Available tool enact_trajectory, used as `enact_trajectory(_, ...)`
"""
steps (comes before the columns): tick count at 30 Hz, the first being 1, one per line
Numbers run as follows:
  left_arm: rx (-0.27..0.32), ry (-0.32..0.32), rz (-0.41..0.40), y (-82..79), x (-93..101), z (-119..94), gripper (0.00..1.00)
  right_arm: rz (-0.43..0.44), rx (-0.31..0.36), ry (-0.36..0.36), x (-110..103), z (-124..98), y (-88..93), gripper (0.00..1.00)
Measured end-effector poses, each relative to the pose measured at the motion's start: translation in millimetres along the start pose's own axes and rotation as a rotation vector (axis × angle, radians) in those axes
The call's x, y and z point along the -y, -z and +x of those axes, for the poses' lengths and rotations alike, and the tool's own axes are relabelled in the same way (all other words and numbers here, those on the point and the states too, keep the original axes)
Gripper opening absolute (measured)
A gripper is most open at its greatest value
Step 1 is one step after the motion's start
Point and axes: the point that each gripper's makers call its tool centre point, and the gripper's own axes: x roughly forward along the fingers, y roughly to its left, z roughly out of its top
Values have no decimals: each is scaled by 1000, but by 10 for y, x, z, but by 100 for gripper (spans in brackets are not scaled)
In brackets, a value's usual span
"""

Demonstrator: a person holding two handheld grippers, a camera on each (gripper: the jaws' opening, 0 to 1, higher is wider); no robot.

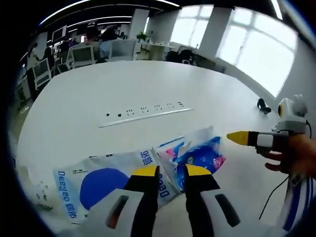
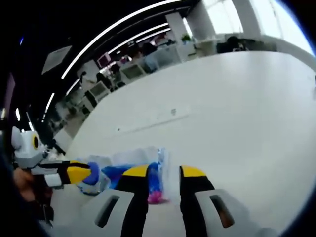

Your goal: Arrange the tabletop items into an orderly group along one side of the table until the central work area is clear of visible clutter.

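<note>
- Left gripper (image 1: 171, 171) low in the left gripper view, yellow-tipped jaws apart, nothing between them, so released. Tips sit over the near edge of the packs.
- White pack (image 1: 103, 180) with a blue circle and blue lettering lies flat on the white table (image 1: 98, 94), at the near edge, partly under the left jaw.
- Blue pack (image 1: 195, 153), blue and pink print with a clear edge, lies just beside the white pack on its right, edges overlapping or touching; can't tell which is on top.
- Built-in socket strip (image 1: 145, 111) runs across the table middle, well apart from the packs.
- Right gripper (image 1: 242, 138) enters the left gripper view from the right, held by a hand (image 1: 291, 155), yellow tip pointing left, above the table near the blue pack, not touching it.
- Small dark item (image 1: 263, 105) at the far right table edge; too small to identify.
- In the right gripper view, right gripper (image 2: 164, 172) jaws are parted, blue pack (image 2: 154, 182) seen between them, contact unclear; grasp can't tell.
- Left gripper (image 2: 86, 173) comes in from the left there, tip at the packs' edge.
- Office desks (image 1: 89, 52) and windows (image 1: 256, 49) behind.
</note>
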Motion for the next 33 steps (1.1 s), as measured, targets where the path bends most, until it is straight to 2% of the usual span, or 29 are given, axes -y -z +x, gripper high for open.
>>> enact_trajectory(4, 54, 26, -13, -34, 13, -102, 22, -11, 10, -3, -13, -90, -37, 25)
enact_trajectory(9, 124, 42, 29, -82, 4, -268, 29, -43, 32, -1, -35, -243, -107, 34)
enact_trajectory(15, 183, 43, 48, -121, -65, -463, 37, -67, 40, -19, -104, -408, -73, 42)
enact_trajectory(17, 200, 32, 83, -126, -116, -568, 36, -88, 38, -23, -113, -453, -45, 46)
enact_trajectory(18, 197, 28, 91, -100, -147, -624, 34, -115, 45, -48, -153, -474, -33, 50)
enact_trajectory(21, 225, 0, 89, -99, -266, -763, 31, -147, 47, -89, -224, -529, 42, 60)
enact_trajectory(23, 265, -13, 68, -127, -334, -882, 31, -187, 58, -102, -268, -595, 71, 64)
enact_trajectory(30, 311, -29, 53, -86, -453, -1236, 37, -239, 78, -150, -406, -803, 112, 75)
enact_trajectory(33, 324, -37, 50, -52, -493, -1365, 40, -261, 93, -155, -432, -874, 66, 78)
